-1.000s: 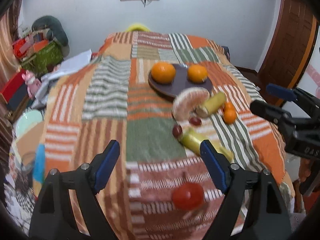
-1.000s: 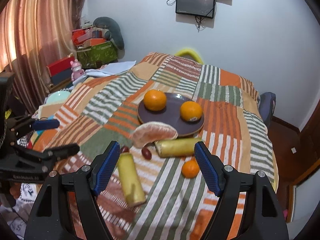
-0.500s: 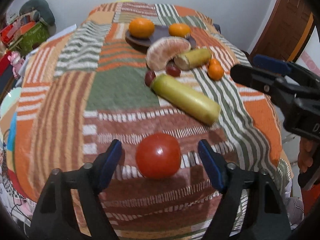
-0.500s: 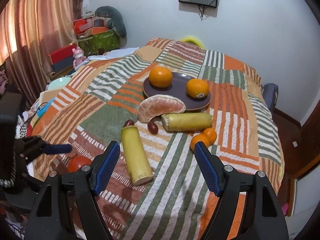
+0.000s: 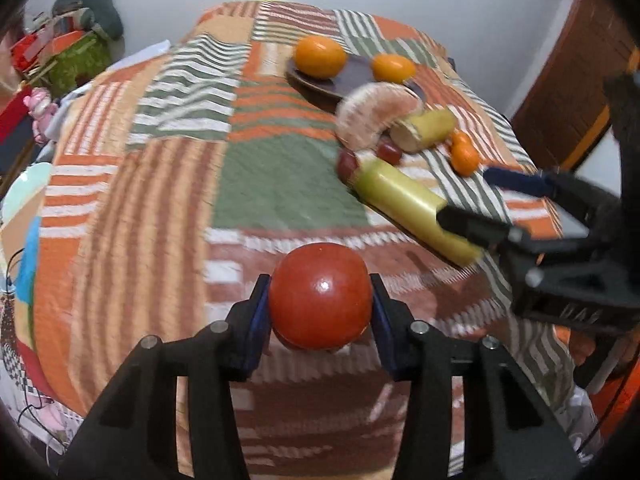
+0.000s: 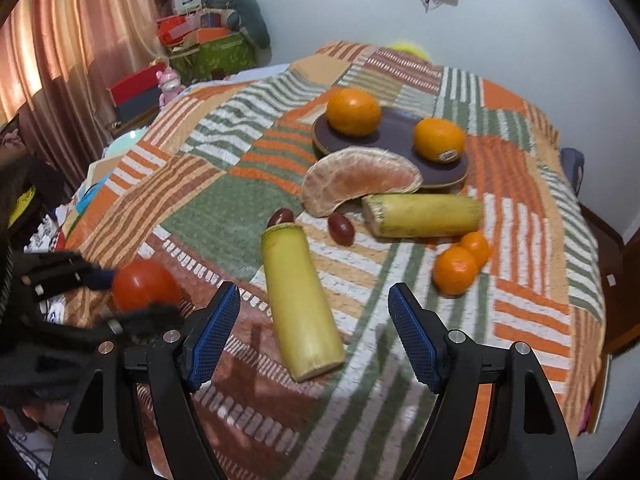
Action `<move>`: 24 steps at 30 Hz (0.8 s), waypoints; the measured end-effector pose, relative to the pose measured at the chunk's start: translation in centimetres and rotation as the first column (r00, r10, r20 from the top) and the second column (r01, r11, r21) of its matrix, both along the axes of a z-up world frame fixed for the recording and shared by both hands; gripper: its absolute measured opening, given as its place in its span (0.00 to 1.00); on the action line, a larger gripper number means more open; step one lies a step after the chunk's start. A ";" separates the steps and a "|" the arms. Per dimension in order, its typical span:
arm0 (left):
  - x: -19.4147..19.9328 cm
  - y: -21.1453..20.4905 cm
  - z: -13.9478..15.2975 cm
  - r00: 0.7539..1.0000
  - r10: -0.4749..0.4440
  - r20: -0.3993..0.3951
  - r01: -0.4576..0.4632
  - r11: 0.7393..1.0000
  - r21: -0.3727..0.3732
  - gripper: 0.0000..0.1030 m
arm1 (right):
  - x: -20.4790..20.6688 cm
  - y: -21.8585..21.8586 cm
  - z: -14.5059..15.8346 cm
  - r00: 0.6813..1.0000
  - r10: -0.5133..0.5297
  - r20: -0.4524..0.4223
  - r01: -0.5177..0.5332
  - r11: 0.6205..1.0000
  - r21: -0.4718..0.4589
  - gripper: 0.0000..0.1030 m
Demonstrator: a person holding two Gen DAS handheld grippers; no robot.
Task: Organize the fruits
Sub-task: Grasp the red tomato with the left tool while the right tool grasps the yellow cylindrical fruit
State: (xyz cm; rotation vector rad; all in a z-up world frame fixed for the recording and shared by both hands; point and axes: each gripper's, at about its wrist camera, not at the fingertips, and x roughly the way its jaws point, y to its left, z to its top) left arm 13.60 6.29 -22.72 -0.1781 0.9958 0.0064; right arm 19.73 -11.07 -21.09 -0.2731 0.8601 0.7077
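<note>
Left wrist view: since half a second ago I have closed my left gripper (image 5: pixel 320 300) onto the tomato (image 5: pixel 319 295), at the bed's near edge; the plate (image 5: pixel 352 76) lies straight ahead, well apart.

Right wrist view: my right gripper (image 6: pixel 314 332) hangs with fingers apart, holding nothing, over the near banana piece (image 6: pixel 298 300), whose long axis runs roughly away from me.

Left gripper (image 5: pixel 319 312) fingers (image 5: pixel 256 324) clamping red tomato (image 5: pixel 320 295), above striped patchwork bedspread (image 5: pixel 160 184)
</note>
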 end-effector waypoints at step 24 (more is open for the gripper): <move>3.1 2.5 1.8 0.997 0.053 0.061 -0.054 0.999 0.003 0.45 | 2.2 0.5 -1.6 0.996 0.016 -0.088 -0.013 0.999 0.033 0.34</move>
